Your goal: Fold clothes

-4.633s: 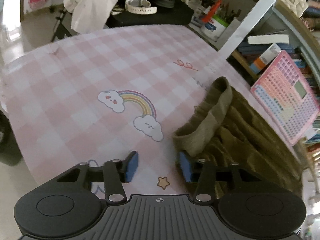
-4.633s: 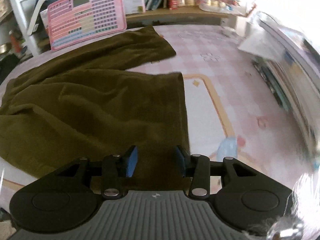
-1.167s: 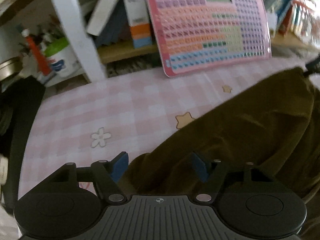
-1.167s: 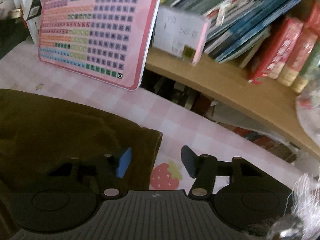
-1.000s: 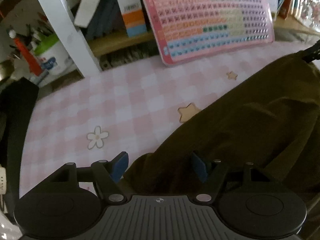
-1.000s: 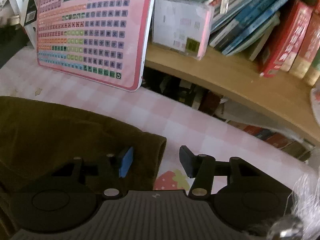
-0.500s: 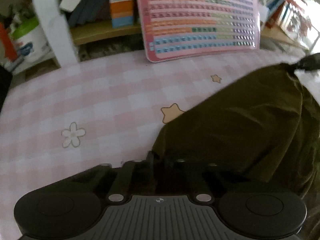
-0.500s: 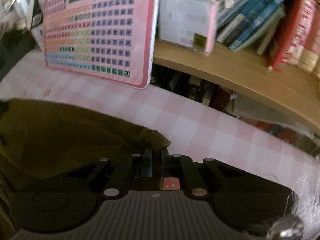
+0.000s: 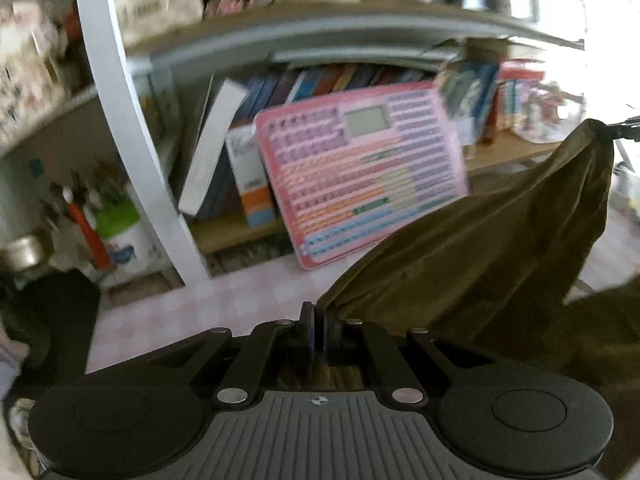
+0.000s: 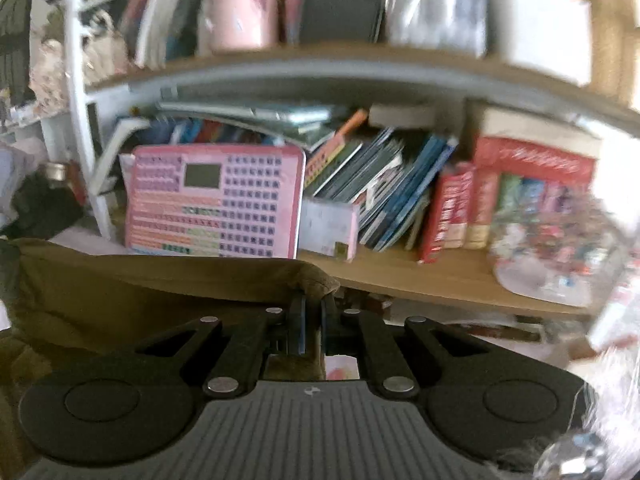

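Both pairs of my jaws are pressed together, each pinching a corner of the olive-brown garment [image 9: 472, 264]: my left gripper [image 9: 316, 332] holds one corner low in its view, my right gripper [image 10: 313, 320] the other. The cloth hangs stretched between them, lifted off the pink checked tablecloth [image 9: 224, 300], with its lower part draped down at the right of the left view. Behind stand the pink toy keyboard [image 10: 216, 208] and a shelf of books [image 10: 384, 192]. My worry: each grip is only a thin bite at the hem, so a quick pull could slip a corner free, or the swinging cloth could knock the keyboard over.
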Demonstrator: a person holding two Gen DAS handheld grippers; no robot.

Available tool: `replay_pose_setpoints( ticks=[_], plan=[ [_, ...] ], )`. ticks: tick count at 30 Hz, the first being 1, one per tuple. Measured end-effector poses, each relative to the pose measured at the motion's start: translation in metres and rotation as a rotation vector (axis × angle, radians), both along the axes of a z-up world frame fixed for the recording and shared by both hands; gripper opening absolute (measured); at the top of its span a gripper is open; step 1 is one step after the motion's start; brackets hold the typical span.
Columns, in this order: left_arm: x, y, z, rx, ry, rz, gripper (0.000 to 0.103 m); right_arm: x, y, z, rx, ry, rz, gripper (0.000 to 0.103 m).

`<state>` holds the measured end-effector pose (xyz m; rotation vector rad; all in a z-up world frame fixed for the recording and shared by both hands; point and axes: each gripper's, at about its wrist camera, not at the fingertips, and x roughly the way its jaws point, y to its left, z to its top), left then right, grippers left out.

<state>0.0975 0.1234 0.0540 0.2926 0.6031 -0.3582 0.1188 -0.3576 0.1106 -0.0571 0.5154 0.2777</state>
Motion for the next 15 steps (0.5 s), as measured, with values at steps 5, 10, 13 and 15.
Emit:
replay_pose_setpoints(
  ticks=[5, 10, 13, 15],
  plan=[
    [-0.066, 0.005, -0.004, 0.025, -0.040, -0.039, 0.005, -0.106, -0.005, -0.012, 0.061, 0.019, -0.056, 0.007],
    [-0.105, 0.024, -0.034, -0.031, 0.069, -0.001, 0.014, -0.193, 0.011, -0.053, 0.095, 0.159, -0.155, 0.008],
    [-0.121, 0.033, -0.053, -0.049, 0.192, 0.047, 0.016, -0.229, 0.028, -0.079, 0.056, 0.265, -0.237, 0.014],
    [-0.135, 0.045, -0.058, -0.091, 0.219, 0.104, 0.025, -0.247, 0.035, -0.089, 0.042, 0.312, -0.307, 0.029]
  ],
)
